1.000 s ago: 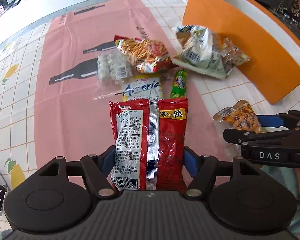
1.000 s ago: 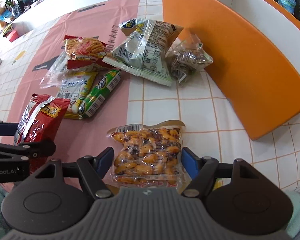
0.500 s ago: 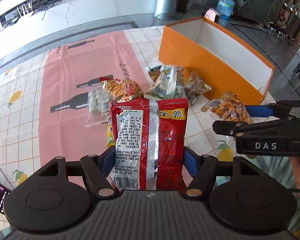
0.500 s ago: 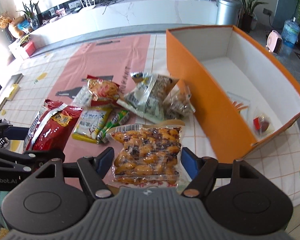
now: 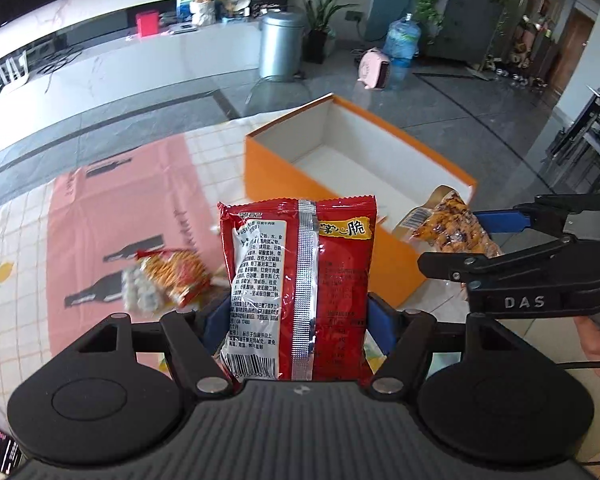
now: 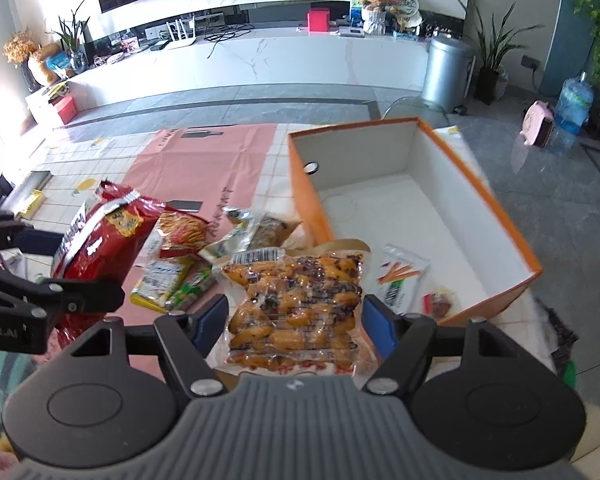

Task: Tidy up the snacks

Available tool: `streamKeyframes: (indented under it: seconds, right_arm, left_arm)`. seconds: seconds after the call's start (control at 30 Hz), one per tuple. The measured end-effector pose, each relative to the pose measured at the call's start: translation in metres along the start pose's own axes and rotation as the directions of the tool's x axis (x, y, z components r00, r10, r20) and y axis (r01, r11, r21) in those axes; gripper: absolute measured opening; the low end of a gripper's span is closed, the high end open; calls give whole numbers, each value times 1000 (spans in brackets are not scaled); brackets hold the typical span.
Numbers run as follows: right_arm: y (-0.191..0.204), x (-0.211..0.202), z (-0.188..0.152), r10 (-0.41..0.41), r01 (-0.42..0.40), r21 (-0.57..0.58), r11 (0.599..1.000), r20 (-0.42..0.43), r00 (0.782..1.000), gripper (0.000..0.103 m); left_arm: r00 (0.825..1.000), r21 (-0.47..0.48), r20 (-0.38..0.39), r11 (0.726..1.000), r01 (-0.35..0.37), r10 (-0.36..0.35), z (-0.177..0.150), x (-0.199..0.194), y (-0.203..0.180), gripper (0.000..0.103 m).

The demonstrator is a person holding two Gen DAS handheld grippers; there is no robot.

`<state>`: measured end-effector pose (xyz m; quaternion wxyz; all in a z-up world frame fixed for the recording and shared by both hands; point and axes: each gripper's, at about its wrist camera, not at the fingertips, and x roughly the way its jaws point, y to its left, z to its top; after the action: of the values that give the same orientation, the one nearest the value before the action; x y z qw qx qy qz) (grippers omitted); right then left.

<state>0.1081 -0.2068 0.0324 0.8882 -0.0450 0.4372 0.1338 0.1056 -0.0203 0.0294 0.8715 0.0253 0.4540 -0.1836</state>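
Left claw (image 5: 298,316) clamped on a red snack bag (image 5: 298,292), blue pads pressing both long edges. Bag upright in the frame, long axis running away from the camera, crimped top seal toward upper frame; back side faces the lens, with a silver centre seam and a white print panel. Glossy foil, puffed.

Right claw (image 6: 294,318) closed on a clear vacuum pack (image 6: 296,304), pads at either side. Pack flat and rectangular, long axis also away from the camera, barcode end farthest; lumpy amber and dark pieces show through the film.

Both held above the table (image 6: 268,176), near the orange box (image 6: 312,208) at centre right of each frame. Box is open-topped, white inside, stiff card.

Right view alone shows the box floor: a carrot-print packet (image 6: 402,276) and a small red sweet (image 6: 440,304) at its lower end, plus a round hole in the far wall. It also shows the loose pile (image 6: 188,260) of wrappers on the pink-and-tile cloth, lower left of the box. Left view blurs that pile and hides the box floor.
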Motion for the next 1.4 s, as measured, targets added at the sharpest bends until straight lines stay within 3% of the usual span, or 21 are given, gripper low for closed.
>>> streamKeyframes:
  seconds: [0.2, 0.67, 1.03, 1.4]
  right_arm:
    - [-32, -4, 12, -49, 49, -37, 998, -12, 999, 70]
    - [-102, 53, 34, -82, 70, -101, 992, -121, 989, 71]
    - [-132, 125, 37, -50, 27, -100, 995, -241, 969, 71]
    - [-140, 167, 27, -33, -14, -152, 988, -301, 953, 71]
  left_arm:
    - [997, 8, 4, 997, 81, -81, 34, 19, -29, 80]
    - [990, 128, -58, 982, 136, -129, 97, 94, -75, 80]
    - [968, 137, -173, 968, 209, -184, 103, 179, -77, 80]
    - [951, 158, -272, 967, 198, -150, 98, 228, -82, 80]
